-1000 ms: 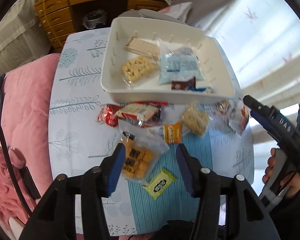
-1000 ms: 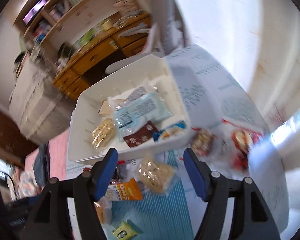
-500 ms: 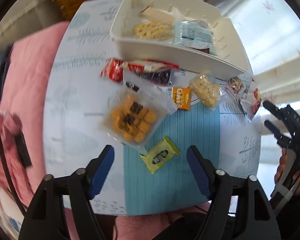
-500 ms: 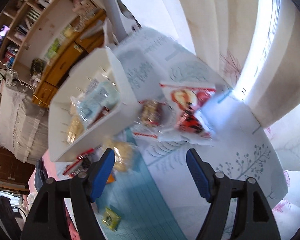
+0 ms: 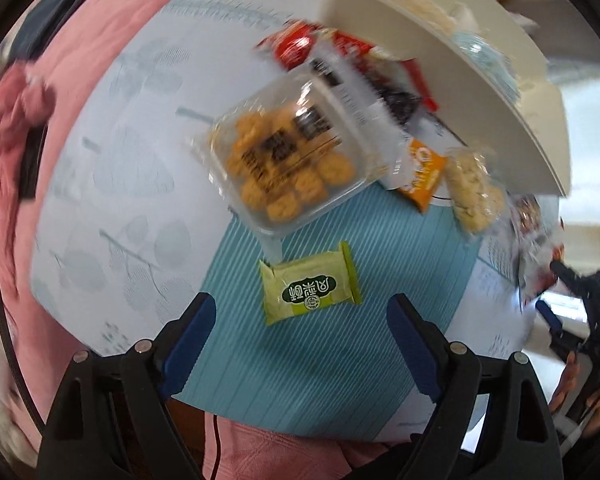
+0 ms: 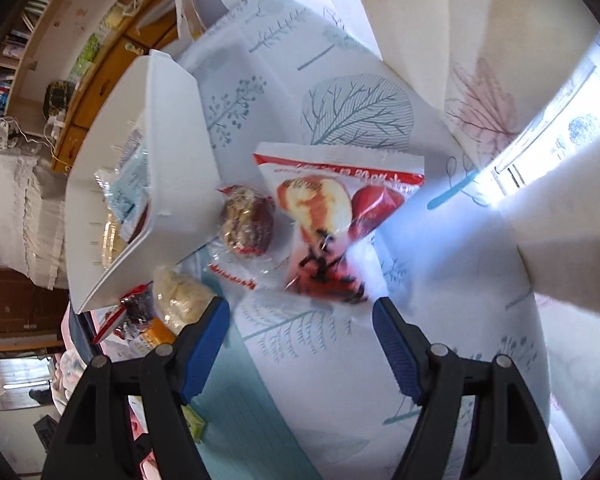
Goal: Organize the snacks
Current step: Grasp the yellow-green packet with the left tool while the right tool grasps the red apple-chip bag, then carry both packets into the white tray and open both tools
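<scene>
White plastic bin [image 5: 512,92] is the biggest item, sitting at the far edge of the leaf-print tablecloth [image 5: 112,168], long axis slanting across the left wrist view from top centre to right edge; several snacks lie inside it. In front of it, on the cloth and the teal striped mat [image 5: 332,344], loose snacks sit in a row. The clear bag of orange biscuits [image 5: 288,164] is the largest loose one there, long axis diagonal, overlapping the red wrapper [image 5: 300,46] behind it. The red-and-white fruit-print bag [image 6: 336,220] lies on the cloth right of the bin, long axis running toward the camera, a clear pack of nut clusters [image 6: 246,220] touching its left edge.

The small green pastry packet [image 5: 310,290] lies flat on the mat, long axis roughly crosswise to the left gripper [image 5: 300,336]. Jaws wide apart, just been opening, nothing between the pads. Packet sits just ahead of the tips.

Versus a second ago: both cameras are lower and closer to the table; the left one has rolled, so the bin now runs diagonal.

Right gripper [image 6: 300,328] points steeply down, jaws spread and empty, the fruit-print bag just ahead of the tips. Seen from the left camera, it is at far right [image 5: 572,304], a hand [image 5: 580,388] on its handle.
</scene>
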`<state>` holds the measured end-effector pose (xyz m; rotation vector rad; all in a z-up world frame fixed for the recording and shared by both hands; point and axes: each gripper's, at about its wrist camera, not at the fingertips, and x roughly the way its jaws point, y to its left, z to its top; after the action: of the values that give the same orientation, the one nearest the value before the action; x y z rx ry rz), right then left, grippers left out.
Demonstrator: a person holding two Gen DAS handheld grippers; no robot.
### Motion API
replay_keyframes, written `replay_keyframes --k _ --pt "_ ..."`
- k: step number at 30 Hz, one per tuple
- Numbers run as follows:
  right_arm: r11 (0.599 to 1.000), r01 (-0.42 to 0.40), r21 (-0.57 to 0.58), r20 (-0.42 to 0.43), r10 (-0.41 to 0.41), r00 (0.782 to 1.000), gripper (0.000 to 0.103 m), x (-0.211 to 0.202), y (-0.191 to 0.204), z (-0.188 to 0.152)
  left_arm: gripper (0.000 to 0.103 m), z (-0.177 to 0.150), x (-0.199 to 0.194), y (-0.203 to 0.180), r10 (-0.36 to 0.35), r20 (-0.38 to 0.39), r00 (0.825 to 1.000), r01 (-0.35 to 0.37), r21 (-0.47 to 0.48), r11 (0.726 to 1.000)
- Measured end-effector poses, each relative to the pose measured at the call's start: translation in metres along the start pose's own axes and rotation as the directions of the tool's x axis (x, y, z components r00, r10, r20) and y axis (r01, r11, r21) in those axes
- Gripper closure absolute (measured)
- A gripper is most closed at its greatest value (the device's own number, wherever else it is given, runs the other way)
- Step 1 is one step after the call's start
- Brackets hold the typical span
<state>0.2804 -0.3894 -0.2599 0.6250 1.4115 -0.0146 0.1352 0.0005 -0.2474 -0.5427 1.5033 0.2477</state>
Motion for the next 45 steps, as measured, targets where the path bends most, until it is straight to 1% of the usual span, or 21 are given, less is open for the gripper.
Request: replay_keyframes --k 3,6,11,15,19,21,22,25,29,31,33,38,41,44,45 --pt "0.999 0.019 -0.028 -0.037 -0.02 0.999 0.028 0.009 -0.002 0.008 0.017 -0.003 0.014 0.007 -0.01 -0.007 1.0 0.01 -0.084 0.996" --pt "0.998 0.033 -0.057 -0.066 -0.037 0.997 0.028 0.014 -0.002 0.013 0.017 -0.005 0.024 0.012 -0.03 0.001 1.0 0.029 -0.142 0.989" --pt "0.992 0.049 -0.116 -0.095 -0.061 0.994 0.028 0.025 0.001 0.019 0.017 -0.002 0.037 0.015 -0.029 0.01 1.0 0.031 -0.203 0.979" --pt "0.985 0.077 -0.157 -0.112 -0.095 0.989 0.028 0.034 0.009 0.022 0.017 -0.001 0.049 0.019 -0.024 -0.014 1.0 0.02 -0.242 0.97" --pt "0.979 0.09 -0.185 -0.128 -0.115 0.985 0.028 0.042 0.012 0.023 0.017 -0.002 0.056 0.022 -0.003 -0.038 0.999 -0.006 -0.252 0.968" --pt "0.976 0.1 -0.194 -0.13 -0.127 0.983 0.028 0.045 0.014 0.022 0.024 -0.003 0.061 0.024 0.005 -0.061 0.998 -0.021 -0.262 0.965" --pt "0.974 0.104 -0.199 -0.123 -0.131 0.984 0.028 0.045 0.015 0.022 0.024 -0.004 0.063 0.025 0.0 -0.071 0.997 -0.019 -0.273 0.962" --pt "0.969 0.117 -0.216 -0.122 -0.146 0.982 0.029 0.045 0.019 0.022 0.03 -0.006 0.063 0.026 -0.005 -0.07 0.998 -0.015 -0.282 0.959" --pt "0.964 0.129 -0.231 -0.115 -0.159 0.98 0.029 0.046 0.019 0.018 0.046 -0.004 0.06 0.025 -0.004 -0.062 0.998 -0.013 -0.273 0.962" --pt "0.963 0.133 -0.236 -0.114 -0.163 0.98 0.031 0.046 0.016 0.016 0.048 0.0 0.059 0.022 -0.001 -0.069 0.998 -0.018 -0.27 0.963" --pt "0.961 0.142 -0.237 -0.11 -0.172 0.979 0.033 0.045 0.015 0.015 0.052 0.003 0.059 0.021 0.001 -0.079 0.997 -0.022 -0.266 0.964" --pt "0.964 0.139 -0.228 -0.108 -0.167 0.98 0.034 0.04 0.017 0.014 0.052 0.009 0.056 0.02 -0.004 -0.114 0.994 -0.027 -0.272 0.962" --pt "0.966 0.13 -0.225 -0.09 -0.153 0.984 0.035 0.032 0.019 0.009 0.052 0.001 0.051 0.018 0.01 -0.138 0.99 -0.045 -0.251 0.967" --pt "0.969 0.114 -0.219 -0.056 -0.129 0.99 0.035 0.019 0.019 0.005 0.052 -0.007 0.043 0.015 0.003 -0.15 0.989 -0.037 -0.221 0.975" --pt "0.97 0.108 -0.216 -0.046 -0.121 0.992 0.035 0.011 0.011 0.006 0.052 -0.009 0.041 0.014 0.003 -0.152 0.988 -0.035 -0.212 0.977"
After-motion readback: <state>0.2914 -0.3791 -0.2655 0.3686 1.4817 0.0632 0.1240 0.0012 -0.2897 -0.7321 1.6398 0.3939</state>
